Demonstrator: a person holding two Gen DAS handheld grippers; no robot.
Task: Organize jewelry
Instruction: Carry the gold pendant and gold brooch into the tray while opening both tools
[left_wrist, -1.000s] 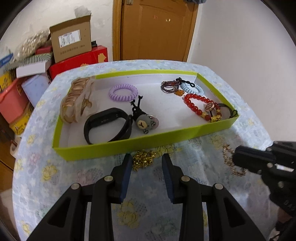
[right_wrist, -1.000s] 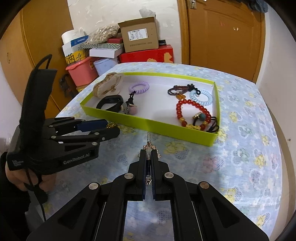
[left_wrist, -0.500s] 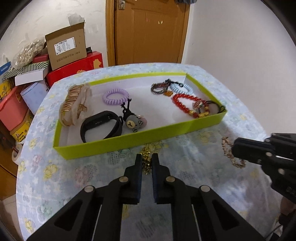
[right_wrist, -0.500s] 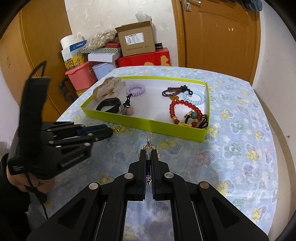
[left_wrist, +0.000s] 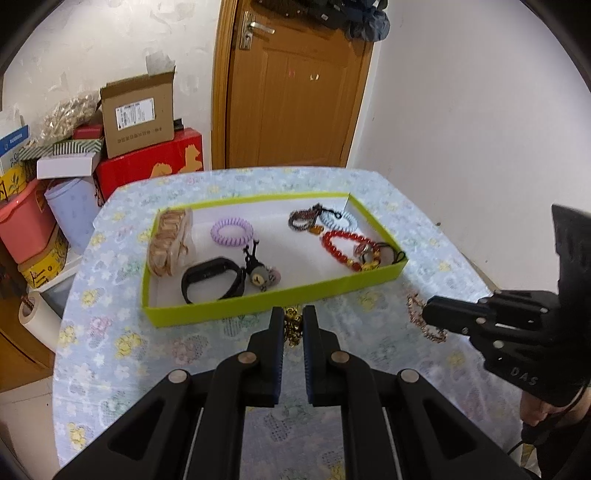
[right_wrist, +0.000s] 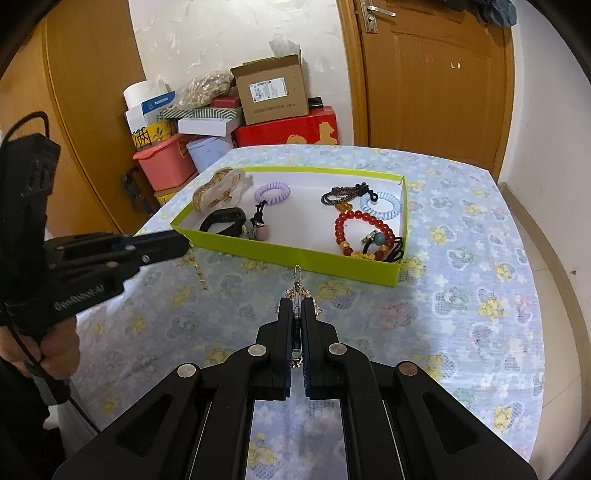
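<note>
A lime-green tray on the flowered table holds a red bead bracelet, a purple coil tie, a black band and more. My left gripper is shut on a gold bead chain and holds it above the cloth; the chain hangs from its tip in the right wrist view. My right gripper is shut on a rose-gold chain bracelet, also seen in the left wrist view.
The table has a light blue flowered cloth. Cardboard and red boxes, a pink tub and a brown door stand behind it. The table edge curves away on the right.
My left gripper closed on the gold bead chain and lifted it up and back from the tray's front wall. My right gripper stayed shut on the rose-gold bracelet and rose too.
</note>
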